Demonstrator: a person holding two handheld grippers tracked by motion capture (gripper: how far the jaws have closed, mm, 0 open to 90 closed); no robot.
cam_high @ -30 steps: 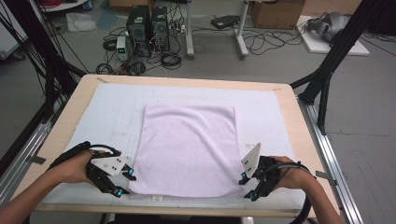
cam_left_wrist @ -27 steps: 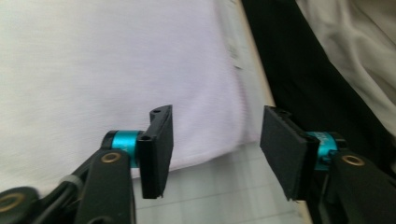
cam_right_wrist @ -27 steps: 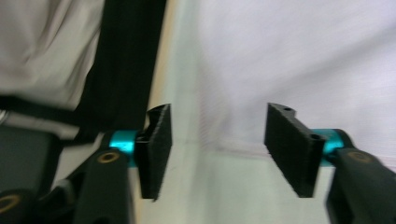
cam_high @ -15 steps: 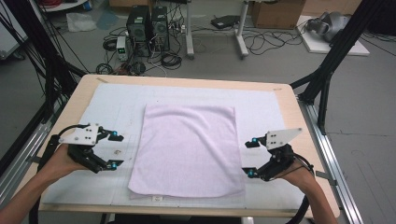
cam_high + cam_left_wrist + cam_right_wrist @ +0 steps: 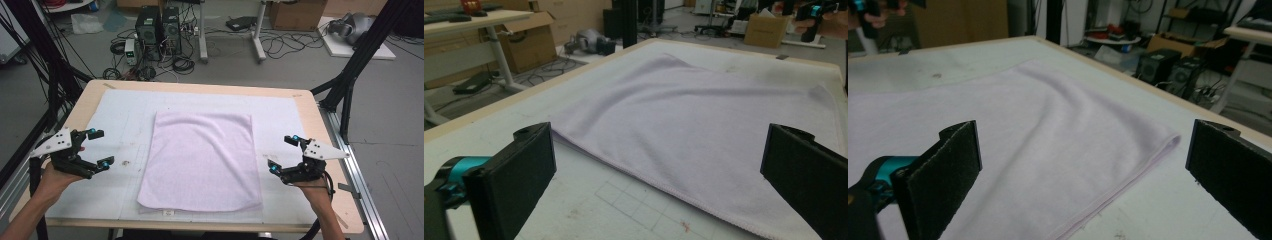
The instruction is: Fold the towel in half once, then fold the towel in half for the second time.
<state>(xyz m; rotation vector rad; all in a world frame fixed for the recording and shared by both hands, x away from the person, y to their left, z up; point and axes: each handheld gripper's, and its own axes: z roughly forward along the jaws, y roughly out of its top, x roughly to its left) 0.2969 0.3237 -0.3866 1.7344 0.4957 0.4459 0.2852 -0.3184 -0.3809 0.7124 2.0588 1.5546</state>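
Lying flat and folded on the white mat [image 5: 125, 115] at the middle of the table [image 5: 320, 125]: pale lilac towel [image 5: 202, 160], near edge just short of the table's front rim. Standing well apart from the towel at its left edge, left gripper [image 5: 97, 148], jaws spread wide and holding nothing; having just been opening, with no cloth between them. Standing near the towel at its right edge, right gripper [image 5: 283, 152], jaws likewise wide and empty, likewise having just been opening. Compared with a second ago: both grippers then pressing at the towel's two near corners, now drawn outward to either side of the towel, corners released and resting on the mat. Looking along the left gripper [image 5: 659, 165], towel [image 5: 704, 115] spreading ahead, untouched; looking along the right gripper [image 5: 1083, 165], folded edge of the towel [image 5: 1038, 140] running between the black jaws, clear of both. Judging from this: one fold apparently completed and let go, hands repositioning, probably for a further fold from the towel's sides.
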